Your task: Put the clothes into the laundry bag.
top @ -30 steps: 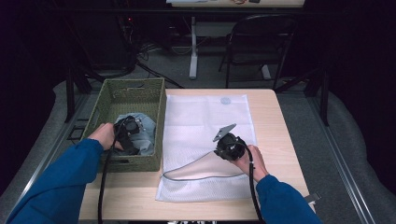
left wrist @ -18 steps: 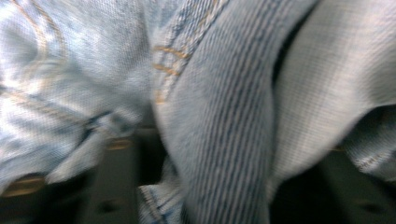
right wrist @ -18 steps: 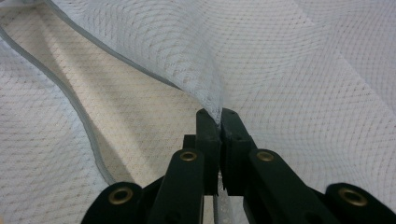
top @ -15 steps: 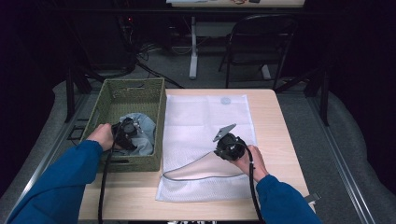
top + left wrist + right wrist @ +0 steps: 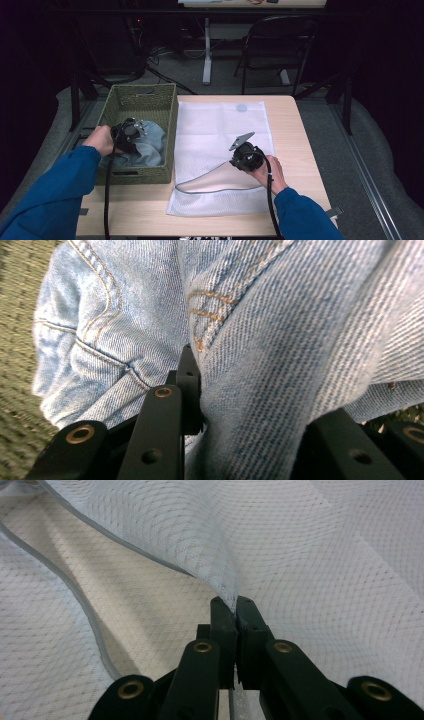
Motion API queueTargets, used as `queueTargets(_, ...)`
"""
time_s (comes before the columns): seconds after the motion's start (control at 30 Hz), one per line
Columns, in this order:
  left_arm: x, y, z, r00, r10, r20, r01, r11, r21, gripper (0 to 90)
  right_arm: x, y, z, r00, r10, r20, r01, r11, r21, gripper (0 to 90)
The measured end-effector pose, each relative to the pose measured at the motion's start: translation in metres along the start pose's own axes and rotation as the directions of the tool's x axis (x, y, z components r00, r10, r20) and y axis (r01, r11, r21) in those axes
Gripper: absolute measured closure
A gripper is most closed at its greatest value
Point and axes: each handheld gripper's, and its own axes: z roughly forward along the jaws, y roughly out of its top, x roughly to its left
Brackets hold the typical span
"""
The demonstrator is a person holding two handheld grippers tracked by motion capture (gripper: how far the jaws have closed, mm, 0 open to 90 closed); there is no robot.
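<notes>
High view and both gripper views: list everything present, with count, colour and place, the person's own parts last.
Table: one, light wood, centre.
Basket: one, green woven, table's left.
Jeans: one, light blue denim, inside basket.
Mesh bag: one, white, flat beside basket, mouth lifted open.
Chair: one, dark, beyond table.
Left gripper: black, in basket, a thick fold of denim between its jaws.
Right gripper: black, shut on bag's upper layer.
Sleeves: two, blue.
</notes>
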Motion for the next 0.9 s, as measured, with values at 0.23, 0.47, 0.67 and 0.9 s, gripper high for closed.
queueTargets(0.23, 0.001, -0.005, -0.009, 0.9999, -0.017, -0.002, 0.017, 0.9997, -0.020, 69.6, 0.002, 0.001, -0.001, 0.9999, -0.007, 0.013, 0.007, 1.0000, 0.000, 88.3)
queueTargets(0.47, 0.005, -0.007, -0.028, 0.9995, -0.028, -0.012, 0.028, 0.9987, -0.043, 71.3, 0.002, 0.001, 0.000, 0.9998, -0.013, 0.014, 0.013, 0.9999, 0.001, 88.3)
queueTargets(0.67, 0.010, -0.010, -0.055, 0.9982, -0.049, -0.034, 0.047, 0.9965, -0.069, 71.5, 0.002, 0.001, 0.000, 1.0000, -0.002, 0.008, 0.002, 1.0000, -0.004, 88.2)
queueTargets(0.9, 0.012, -0.009, -0.088, 0.9957, -0.049, -0.078, 0.043, 0.9955, -0.085, 71.4, 0.002, 0.001, -0.001, 0.9999, -0.002, 0.015, 0.002, 0.9999, -0.012, 88.2)
